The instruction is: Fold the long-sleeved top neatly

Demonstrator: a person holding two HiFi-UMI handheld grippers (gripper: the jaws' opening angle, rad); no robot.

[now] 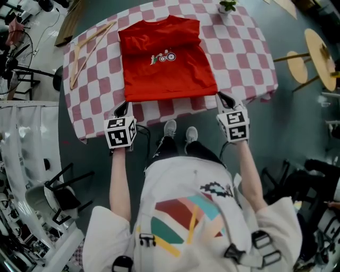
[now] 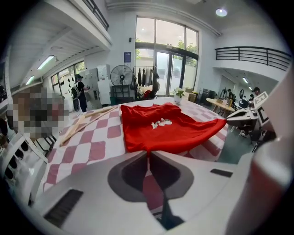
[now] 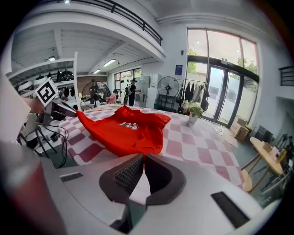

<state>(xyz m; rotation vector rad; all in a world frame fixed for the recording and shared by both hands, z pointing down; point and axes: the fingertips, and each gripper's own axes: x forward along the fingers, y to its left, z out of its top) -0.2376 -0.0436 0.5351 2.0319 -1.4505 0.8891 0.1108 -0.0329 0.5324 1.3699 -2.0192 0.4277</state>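
The red long-sleeved top (image 1: 164, 58) lies on the pink-and-white checked table (image 1: 241, 48), sleeves folded in, small print facing up. My left gripper (image 1: 122, 110) is at its near left hem corner and my right gripper (image 1: 222, 99) at the near right corner. In the left gripper view the jaws (image 2: 148, 153) are pressed together with the red hem (image 2: 165, 131) pinched at their tip. The right gripper (image 3: 143, 157) is likewise shut on the hem, the red cloth (image 3: 128, 131) rising off the table between the two corners.
Wooden hangers (image 1: 87, 45) lie on the table's left part. A small potted plant (image 1: 227, 6) stands at the far edge. Round wooden tables (image 1: 320, 52) stand to the right, a chair (image 1: 59, 191) to the left. The person's shoes (image 1: 179, 130) are by the near table edge.
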